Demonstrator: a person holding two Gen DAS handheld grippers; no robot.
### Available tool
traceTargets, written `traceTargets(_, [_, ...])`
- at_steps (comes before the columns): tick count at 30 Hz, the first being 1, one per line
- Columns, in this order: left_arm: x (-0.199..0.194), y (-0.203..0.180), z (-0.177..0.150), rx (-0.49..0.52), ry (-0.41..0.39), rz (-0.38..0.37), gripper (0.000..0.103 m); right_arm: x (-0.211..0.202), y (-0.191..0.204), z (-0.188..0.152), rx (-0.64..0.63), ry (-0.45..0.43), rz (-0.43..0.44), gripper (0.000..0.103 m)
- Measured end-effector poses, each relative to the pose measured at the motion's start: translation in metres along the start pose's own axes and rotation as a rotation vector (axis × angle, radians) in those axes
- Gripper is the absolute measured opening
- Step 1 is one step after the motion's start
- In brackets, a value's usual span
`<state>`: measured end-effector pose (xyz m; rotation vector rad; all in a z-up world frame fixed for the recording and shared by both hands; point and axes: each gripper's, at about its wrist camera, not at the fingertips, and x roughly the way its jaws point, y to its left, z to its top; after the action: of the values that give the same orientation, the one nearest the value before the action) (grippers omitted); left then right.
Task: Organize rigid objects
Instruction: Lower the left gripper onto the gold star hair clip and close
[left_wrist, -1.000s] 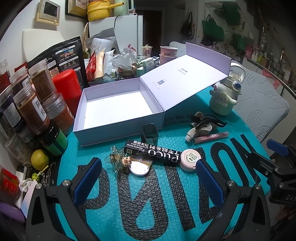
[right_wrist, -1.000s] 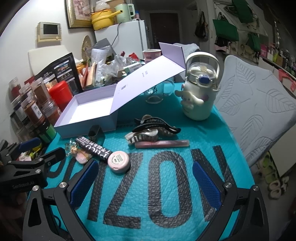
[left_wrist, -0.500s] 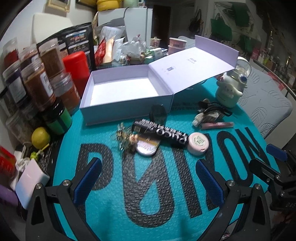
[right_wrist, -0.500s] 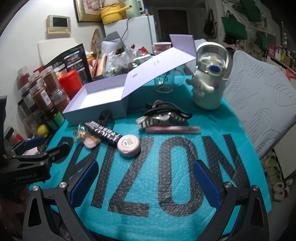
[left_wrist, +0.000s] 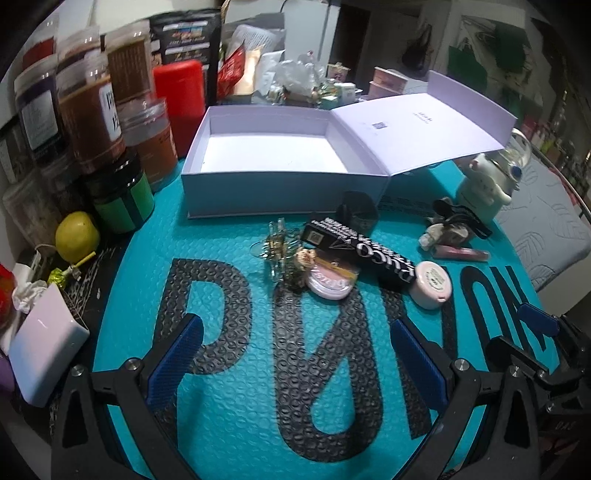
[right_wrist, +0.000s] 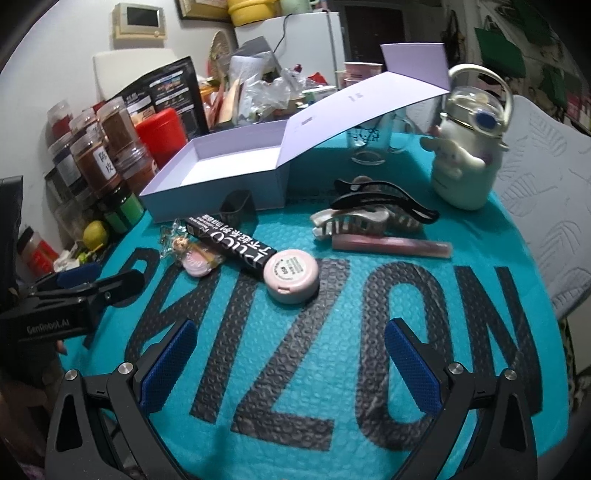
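Observation:
An open lavender box (left_wrist: 273, 147) (right_wrist: 236, 162) sits at the back of the teal mat, its lid flung open to the right. In front of it lie a black PUCO carton (left_wrist: 364, 251) (right_wrist: 232, 242), a round pink compact (left_wrist: 431, 284) (right_wrist: 293, 275), a second pink compact with a charm (left_wrist: 330, 280) (right_wrist: 197, 260), a small dark cup (left_wrist: 356, 210) (right_wrist: 238, 206), hair claws (right_wrist: 373, 212) (left_wrist: 454, 221) and a pink tube (right_wrist: 391, 245) (left_wrist: 461, 253). My left gripper (left_wrist: 295, 365) is open and empty, short of the compacts. My right gripper (right_wrist: 290, 369) is open and empty, short of the round compact.
Spice jars (left_wrist: 92, 110), a red canister (left_wrist: 181, 99), a green-banded jar (left_wrist: 122, 199) and a lemon (left_wrist: 77, 236) crowd the left edge. A white character bottle (right_wrist: 465, 162) and a glass mug (right_wrist: 373, 140) stand at the back right. A white power bank (left_wrist: 46, 347) lies at the left.
Both grippers have moved forward and lower toward the objects, which look larger now. The left view has swung left. Nothing on the mat has moved.

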<state>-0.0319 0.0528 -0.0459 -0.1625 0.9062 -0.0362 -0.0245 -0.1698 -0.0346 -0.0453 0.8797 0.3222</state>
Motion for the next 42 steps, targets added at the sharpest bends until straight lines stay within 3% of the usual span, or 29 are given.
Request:
traceTargets(6, [0.018, 0.007, 0.007, -0.012, 0.021, -0.029, 0.102, 0.016, -0.002, 0.007, -0.008, 0.02, 0.018, 0.103])
traceTargets(9, [0.025, 0.006, 0.013, -0.01, 0.02, -0.051, 0.096, 0.025, -0.004, 0.011, -0.013, 0.032, 0.024, 0.103])
traceTargets(12, [0.033, 0.003, 0.018, 0.007, 0.027, -0.05, 0.088, 0.033, -0.006, 0.015, -0.019, 0.039, 0.022, 0.103])
traceTargets(14, [0.039, 0.002, 0.022, 0.017, 0.045, -0.059, 0.071, 0.039, -0.009, 0.017, -0.02, 0.048, 0.024, 0.103])
traceTargets(25, [0.06, 0.001, 0.043, 0.065, 0.031, -0.068, 0.069, 0.062, -0.02, 0.027, 0.015, 0.088, 0.039, 0.103])
traceTargets(26, [0.063, -0.001, 0.044, 0.082, 0.032, -0.08, 0.058, 0.064, -0.02, 0.028, 0.016, 0.091, 0.04, 0.103])
traceTargets(31, [0.077, 0.005, 0.048, 0.1, 0.052, -0.091, 0.039, 0.066, -0.019, 0.033, 0.003, 0.087, 0.047, 0.103])
traceTargets(34, [0.081, 0.013, 0.048, 0.089, 0.049, -0.136, 0.039, 0.066, -0.018, 0.034, -0.003, 0.082, 0.044, 0.103])
traceTargets(38, [0.081, 0.011, 0.048, 0.106, 0.051, -0.136, 0.039, 0.067, -0.022, 0.035, 0.007, 0.082, 0.037, 0.103])
traceTargets(42, [0.073, 0.014, 0.047, 0.063, 0.068, -0.161, 0.039, 0.066, -0.025, 0.035, 0.016, 0.078, 0.041, 0.103])
